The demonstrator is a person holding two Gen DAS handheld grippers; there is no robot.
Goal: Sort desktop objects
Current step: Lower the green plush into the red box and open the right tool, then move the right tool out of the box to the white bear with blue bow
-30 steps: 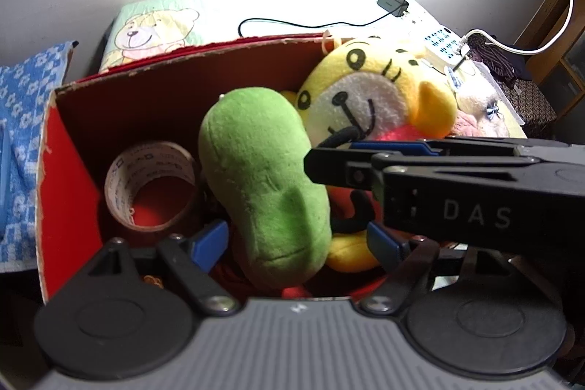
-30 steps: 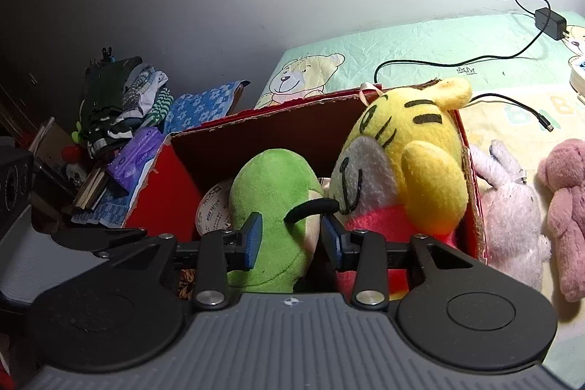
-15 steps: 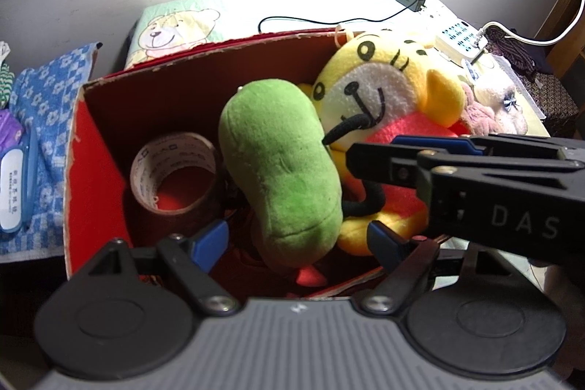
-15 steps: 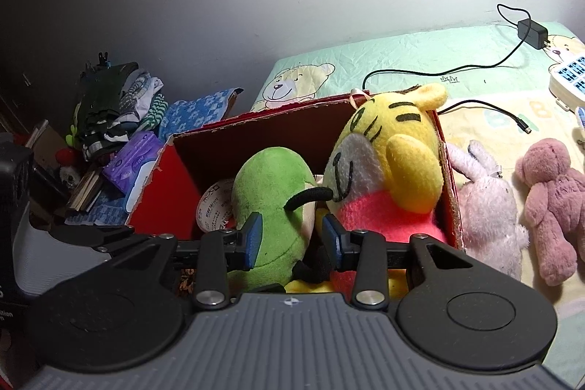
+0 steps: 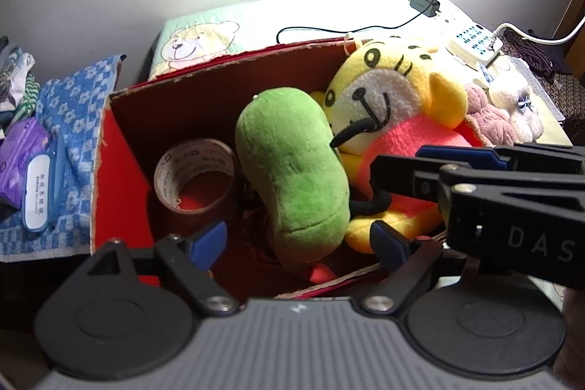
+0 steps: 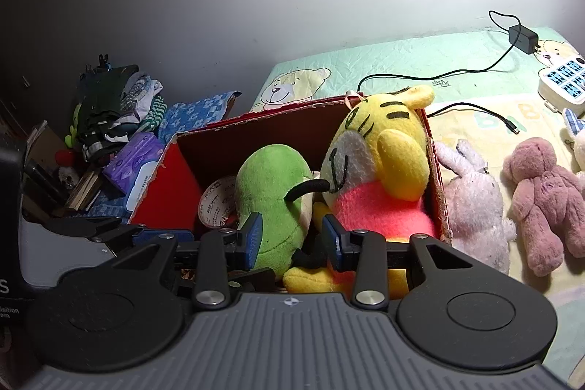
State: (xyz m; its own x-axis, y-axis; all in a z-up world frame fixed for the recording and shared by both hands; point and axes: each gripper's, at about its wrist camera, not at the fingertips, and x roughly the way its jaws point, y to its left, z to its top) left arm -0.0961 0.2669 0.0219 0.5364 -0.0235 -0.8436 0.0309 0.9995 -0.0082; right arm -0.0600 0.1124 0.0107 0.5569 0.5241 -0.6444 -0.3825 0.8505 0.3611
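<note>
An open red cardboard box (image 5: 120,178) (image 6: 157,196) holds a green plush (image 5: 292,170) (image 6: 270,185), a yellow tiger plush (image 5: 387,94) (image 6: 380,148) with a pink belly, and a brown tape roll (image 5: 193,170) (image 6: 215,203). My left gripper (image 5: 298,240) hangs open over the box's near edge, nothing between its blue pads. My right gripper (image 6: 292,236) is also open above the near edge, in front of the green plush and the tiger's black tail. In the left wrist view the right gripper (image 5: 475,178) crosses over the tiger's belly.
Right of the box a pale pink rabbit plush (image 6: 471,203) and a mauve bear (image 6: 544,200) lie on a bear-print mat. A charger (image 6: 523,37) with cable and a white power strip (image 6: 563,79) sit behind. A blue towel (image 5: 73,119), purple tissue pack (image 6: 131,163) and piled clothes are left.
Both grippers have drawn back and up from the box, so more of the box and its surroundings shows. Both stay open; the toys in the box have not moved.
</note>
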